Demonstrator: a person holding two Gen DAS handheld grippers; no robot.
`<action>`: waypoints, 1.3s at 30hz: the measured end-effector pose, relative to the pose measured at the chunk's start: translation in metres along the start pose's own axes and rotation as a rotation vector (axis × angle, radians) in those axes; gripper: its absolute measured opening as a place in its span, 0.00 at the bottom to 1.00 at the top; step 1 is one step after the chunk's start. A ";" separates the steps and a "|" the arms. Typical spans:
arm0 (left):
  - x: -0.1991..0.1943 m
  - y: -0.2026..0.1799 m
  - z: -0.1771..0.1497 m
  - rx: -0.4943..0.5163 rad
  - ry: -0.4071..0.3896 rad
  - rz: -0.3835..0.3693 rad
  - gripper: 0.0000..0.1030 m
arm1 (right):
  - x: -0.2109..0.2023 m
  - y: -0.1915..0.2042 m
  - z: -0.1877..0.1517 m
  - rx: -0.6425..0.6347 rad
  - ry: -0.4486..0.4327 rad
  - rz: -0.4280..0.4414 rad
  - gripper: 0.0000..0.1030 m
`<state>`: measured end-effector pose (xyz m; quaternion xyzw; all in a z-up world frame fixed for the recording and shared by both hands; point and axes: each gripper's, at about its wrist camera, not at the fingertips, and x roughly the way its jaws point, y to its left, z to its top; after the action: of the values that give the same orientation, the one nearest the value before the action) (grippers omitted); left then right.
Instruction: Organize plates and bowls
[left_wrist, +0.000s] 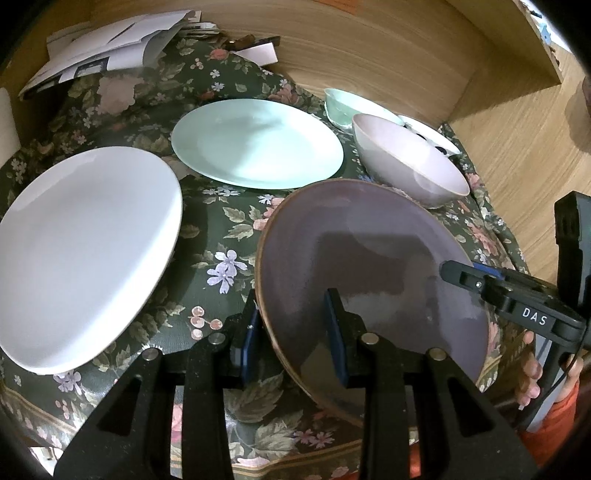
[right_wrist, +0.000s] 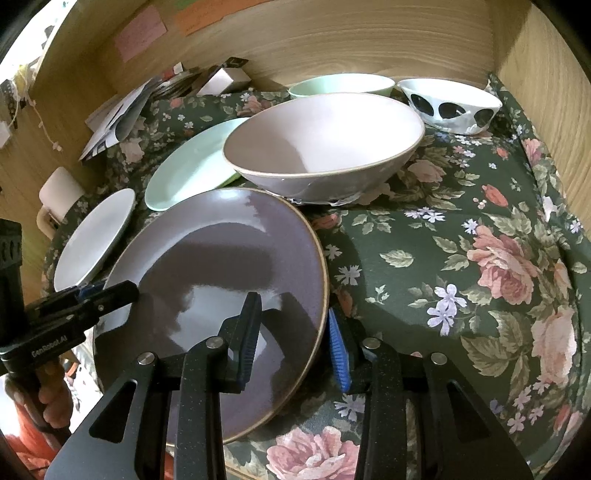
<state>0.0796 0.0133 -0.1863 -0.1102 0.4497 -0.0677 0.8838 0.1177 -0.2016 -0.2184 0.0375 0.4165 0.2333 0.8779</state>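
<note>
A purple plate (left_wrist: 373, 258) (right_wrist: 218, 266) lies on the floral tablecloth at the near edge. My left gripper (left_wrist: 295, 332) straddles its left rim, one finger over the plate, one outside, jaws apart and not clamped. My right gripper (right_wrist: 295, 332) straddles its right rim the same way, open. A white plate (left_wrist: 85, 251) (right_wrist: 94, 236) lies to the left, a mint plate (left_wrist: 258, 144) (right_wrist: 192, 166) behind. A pale pink bowl (left_wrist: 410, 158) (right_wrist: 325, 144), a mint bowl (left_wrist: 343, 103) (right_wrist: 340, 85) and a white bowl with black spots (left_wrist: 432, 136) (right_wrist: 450, 107) stand at the back right.
A wooden wall (left_wrist: 369, 55) curves round the back and right of the table. Papers (left_wrist: 107, 48) and a small box (right_wrist: 229, 79) lie at the back left. Bare floral cloth (right_wrist: 461, 258) spreads to the right of the purple plate.
</note>
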 end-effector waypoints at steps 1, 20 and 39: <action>0.000 0.001 0.000 -0.002 -0.002 -0.005 0.31 | -0.001 0.000 0.001 -0.003 0.000 -0.005 0.32; -0.055 0.039 0.008 -0.035 -0.147 0.092 0.62 | -0.027 0.055 0.032 -0.141 -0.109 -0.013 0.60; -0.081 0.131 0.003 -0.148 -0.190 0.289 0.68 | 0.038 0.148 0.054 -0.308 0.012 0.099 0.60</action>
<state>0.0369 0.1580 -0.1547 -0.1151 0.3791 0.1042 0.9122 0.1227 -0.0466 -0.1723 -0.0787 0.3788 0.3377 0.8581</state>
